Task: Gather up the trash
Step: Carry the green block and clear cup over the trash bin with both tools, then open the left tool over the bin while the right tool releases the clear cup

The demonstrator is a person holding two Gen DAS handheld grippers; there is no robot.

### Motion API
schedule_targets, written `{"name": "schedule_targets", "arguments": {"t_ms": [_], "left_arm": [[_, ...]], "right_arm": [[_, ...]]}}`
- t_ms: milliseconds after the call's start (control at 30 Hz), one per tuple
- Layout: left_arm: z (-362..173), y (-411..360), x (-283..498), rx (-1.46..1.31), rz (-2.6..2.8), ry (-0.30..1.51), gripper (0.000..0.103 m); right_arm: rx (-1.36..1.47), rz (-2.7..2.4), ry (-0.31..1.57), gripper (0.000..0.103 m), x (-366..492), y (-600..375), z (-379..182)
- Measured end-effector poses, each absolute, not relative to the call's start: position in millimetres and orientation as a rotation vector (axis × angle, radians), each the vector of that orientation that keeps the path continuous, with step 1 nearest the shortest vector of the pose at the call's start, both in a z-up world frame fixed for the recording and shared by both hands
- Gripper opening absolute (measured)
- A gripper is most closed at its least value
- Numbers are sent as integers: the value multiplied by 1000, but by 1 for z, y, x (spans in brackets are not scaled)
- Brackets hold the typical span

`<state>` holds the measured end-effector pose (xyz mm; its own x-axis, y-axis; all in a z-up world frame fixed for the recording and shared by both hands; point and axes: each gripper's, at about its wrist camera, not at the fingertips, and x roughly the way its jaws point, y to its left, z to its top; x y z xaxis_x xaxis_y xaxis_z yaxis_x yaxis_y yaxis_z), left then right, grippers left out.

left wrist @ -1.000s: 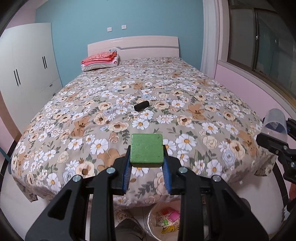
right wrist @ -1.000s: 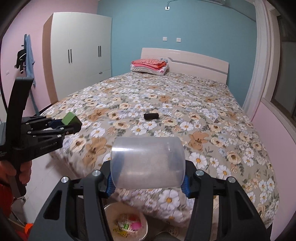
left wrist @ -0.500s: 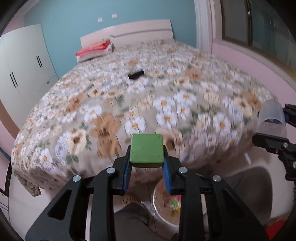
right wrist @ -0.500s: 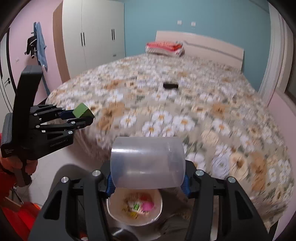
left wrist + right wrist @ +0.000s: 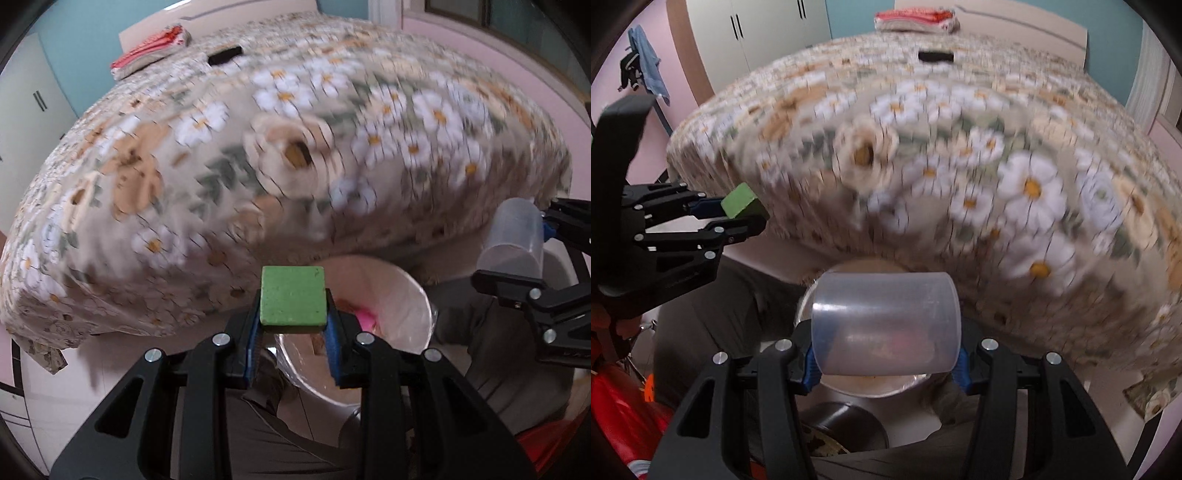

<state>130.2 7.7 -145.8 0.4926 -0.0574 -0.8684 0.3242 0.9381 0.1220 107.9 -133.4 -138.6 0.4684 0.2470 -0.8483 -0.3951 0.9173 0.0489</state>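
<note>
Floral bedspread (image 5: 295, 122) filled both blurred views, a black item (image 5: 935, 56) lying far up it; the white trash bin (image 5: 402, 295) sat on the floor at the bed's foot. Left gripper (image 5: 293, 325) was clamped on a green block (image 5: 292, 297) over the bin's near rim, right gripper (image 5: 885, 363) on a clear plastic cup (image 5: 886, 325) above the bin (contents hazy). Best centred over the opening, released low, one at a time.
</note>
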Motion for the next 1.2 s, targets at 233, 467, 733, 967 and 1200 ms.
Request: {"name": "schedule_targets", "arguments": {"t_ms": [233, 467, 733, 967, 1200], "left_arm": [[-207, -8, 134, 312, -280, 1169, 30], [-263, -10, 145, 277, -278, 1301, 30], [-313, -9, 163, 214, -266, 1425, 30], [-342, -10, 185, 159, -241, 1479, 30], [-375, -8, 203, 107, -207, 1555, 30]], "right_arm": [[-127, 390, 1153, 56, 112, -132, -204], [-117, 391, 1274, 56, 119, -130, -251], [-35, 377, 1422, 56, 139, -125, -309], [-19, 347, 1479, 56, 154, -118, -339], [36, 351, 1562, 56, 167, -116, -369]]}}
